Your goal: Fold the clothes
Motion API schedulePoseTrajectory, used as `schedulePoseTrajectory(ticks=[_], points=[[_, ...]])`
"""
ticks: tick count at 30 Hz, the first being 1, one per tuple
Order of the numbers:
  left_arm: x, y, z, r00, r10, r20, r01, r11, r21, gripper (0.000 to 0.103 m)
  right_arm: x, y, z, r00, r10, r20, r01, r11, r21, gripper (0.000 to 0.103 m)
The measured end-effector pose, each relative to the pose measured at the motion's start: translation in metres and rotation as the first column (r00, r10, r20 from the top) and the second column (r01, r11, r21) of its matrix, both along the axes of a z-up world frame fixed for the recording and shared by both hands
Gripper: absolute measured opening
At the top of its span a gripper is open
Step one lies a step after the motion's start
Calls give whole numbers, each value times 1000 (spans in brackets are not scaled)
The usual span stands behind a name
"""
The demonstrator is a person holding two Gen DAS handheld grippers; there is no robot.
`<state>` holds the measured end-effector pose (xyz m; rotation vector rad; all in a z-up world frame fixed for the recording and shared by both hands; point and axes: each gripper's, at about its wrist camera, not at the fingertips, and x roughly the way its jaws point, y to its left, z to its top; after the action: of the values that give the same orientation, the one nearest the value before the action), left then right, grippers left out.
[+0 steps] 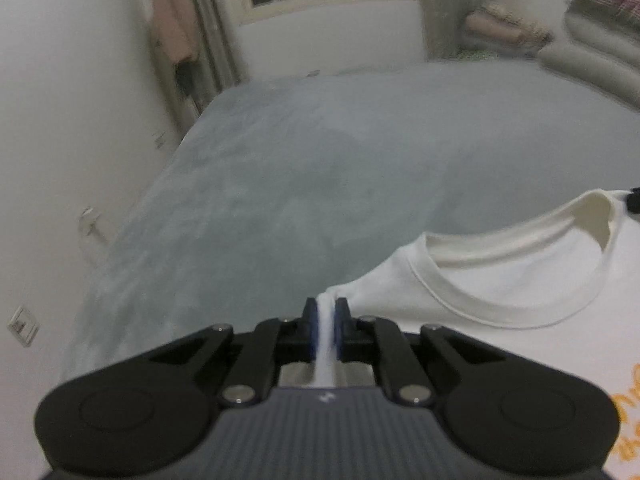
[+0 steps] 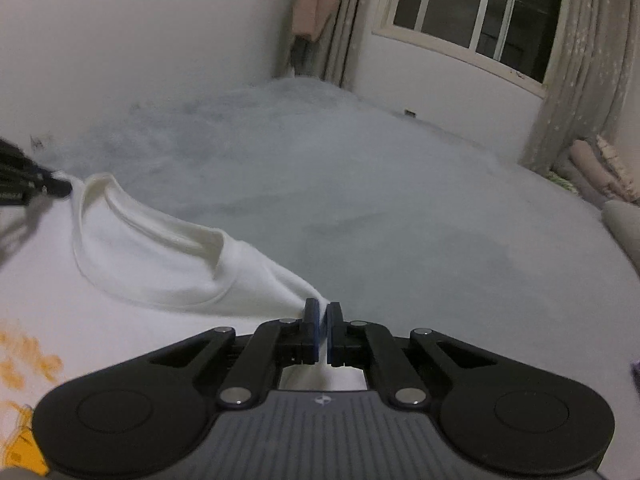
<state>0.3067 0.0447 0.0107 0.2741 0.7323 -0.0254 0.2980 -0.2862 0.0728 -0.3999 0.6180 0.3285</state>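
A white T-shirt (image 1: pixel 520 280) with an orange print lies on a grey-blue bed cover (image 1: pixel 300 180), its round collar (image 1: pixel 500 312) facing up. My left gripper (image 1: pixel 326 308) is shut on the shirt's left shoulder edge, with a strip of white cloth pinched between the blue pads. In the right wrist view the same T-shirt (image 2: pixel 160 264) spreads to the left, and my right gripper (image 2: pixel 322 312) is shut on its right shoulder corner. The left gripper's black tip (image 2: pixel 36 188) shows at the far left edge, at the other shoulder.
The bed cover (image 2: pixel 400 220) stretches ahead to a white wall and a window (image 2: pixel 480 12) with curtains. Folded bedding and pillows (image 1: pixel 592 40) are stacked at the right. A pink garment (image 2: pixel 316 0) hangs in the far corner.
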Motion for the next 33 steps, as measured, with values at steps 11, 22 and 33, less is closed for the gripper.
schedulePoseTrajectory(ticks=[11,22,33], points=[[-43,54,26,982,176,73,-170,983,-72,33,-41,-24,18,980,-169,103,150,974,168,29],[-101,81,1,976,219,5,-217,972,-91,36,-69,-76,-19,968,-236,-83,247,956,160,30],[-130,112,5,947,322,-12,-321,940,-118,36,-97,-113,-16,937,-332,-111,346,926,151,32]])
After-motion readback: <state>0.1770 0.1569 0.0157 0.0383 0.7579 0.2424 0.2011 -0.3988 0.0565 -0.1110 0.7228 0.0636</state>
